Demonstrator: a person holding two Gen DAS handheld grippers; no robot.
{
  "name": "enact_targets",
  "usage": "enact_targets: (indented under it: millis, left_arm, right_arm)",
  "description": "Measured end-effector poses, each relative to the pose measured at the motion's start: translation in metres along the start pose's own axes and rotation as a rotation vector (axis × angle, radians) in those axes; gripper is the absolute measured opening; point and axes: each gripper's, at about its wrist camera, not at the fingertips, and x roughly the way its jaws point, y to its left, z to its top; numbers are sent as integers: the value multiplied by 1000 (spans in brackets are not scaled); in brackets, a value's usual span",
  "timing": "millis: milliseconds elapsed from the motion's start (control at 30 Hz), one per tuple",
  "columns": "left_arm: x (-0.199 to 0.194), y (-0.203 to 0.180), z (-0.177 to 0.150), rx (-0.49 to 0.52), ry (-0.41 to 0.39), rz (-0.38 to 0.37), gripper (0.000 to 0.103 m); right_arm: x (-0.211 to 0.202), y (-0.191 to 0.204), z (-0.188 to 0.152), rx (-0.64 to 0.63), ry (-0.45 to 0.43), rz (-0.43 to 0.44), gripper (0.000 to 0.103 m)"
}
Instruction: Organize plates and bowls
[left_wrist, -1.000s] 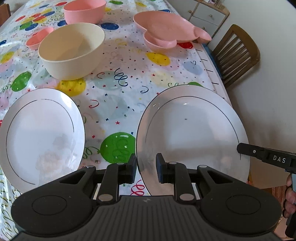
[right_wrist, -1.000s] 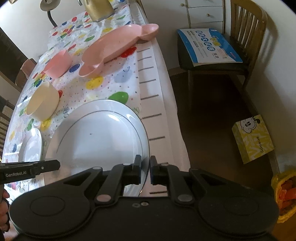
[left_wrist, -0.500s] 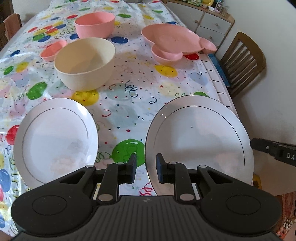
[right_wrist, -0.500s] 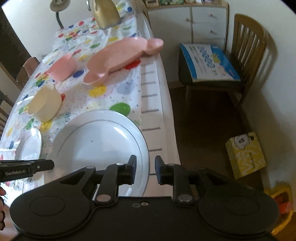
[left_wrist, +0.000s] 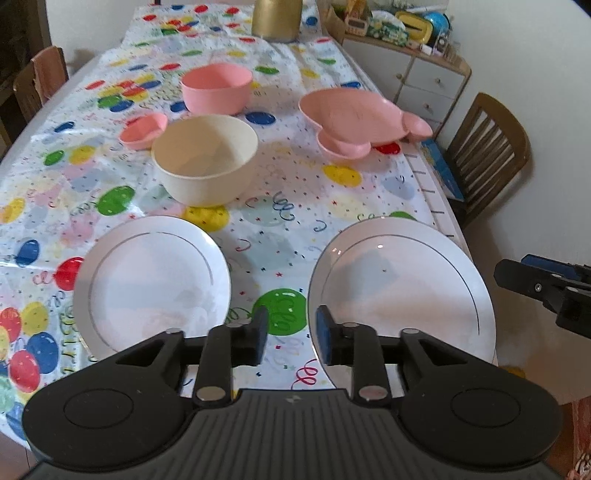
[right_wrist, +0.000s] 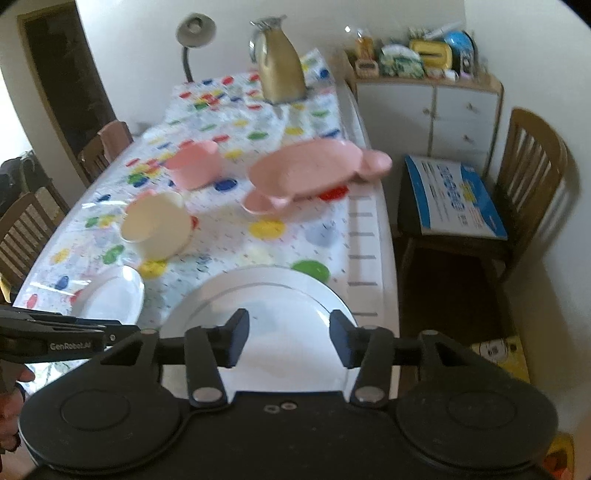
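Two white plates lie on the balloon-print tablecloth: a small plate at front left and a large plate at front right, overhanging the table edge. Behind them stand a cream bowl, a pink bowl, a small pink dish and a pink shaped plate resting on a small pink bowl. My left gripper is open and empty, above the table's front edge between the two white plates. My right gripper is wide open and empty, above the large plate.
A gold jug and a lamp stand at the table's far end. A wooden chair with a blue booklet is to the right, by a white cabinet. More chairs are on the left.
Both grippers have pulled back and risen from the large plate. The right gripper went from nearly shut at the plate's rim to wide open. The left gripper has opened a little.
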Motion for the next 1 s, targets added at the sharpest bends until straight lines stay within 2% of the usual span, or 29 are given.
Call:
enact_targets:
  millis: [33,100,233,333,367,633,733,833,1000]
  left_arm:
    - [-4,1,-1,-5,-9,4,45]
    - [-13,4,-4,-13,-37,18,59]
    - [-31,10,-8,-31,-71,31,60]
    - [-43,16,-12,-43,-94,43,60]
    - [-47,19,-14,-48,-102,48,61]
    - [-76,39,-24,-82,-158,74,73]
    - [-83,46,-26,-89,-178,86,80]
    - [-88,55,-27,-92,-195,89,81]
    - [-81,74,-24,-109,-175,86,81]
  right_arm:
    - [-3,3,1,-5,-9,6,57]
    - [-8,10,1,-15,-25,17,60]
    - [-18,23,1,-42,-53,37,65]
    - [-25,33,1,-56,-75,46,80]
    - [-27,37,0,-61,-85,45,82]
    - [-41,66,-3,-94,-115,90,88]
    - [-43,78,-2,-116,-131,91,98]
    - [-45,89,-1,-131,-153,97,101]
    - [-38,105,2,-136,-154,116,102]
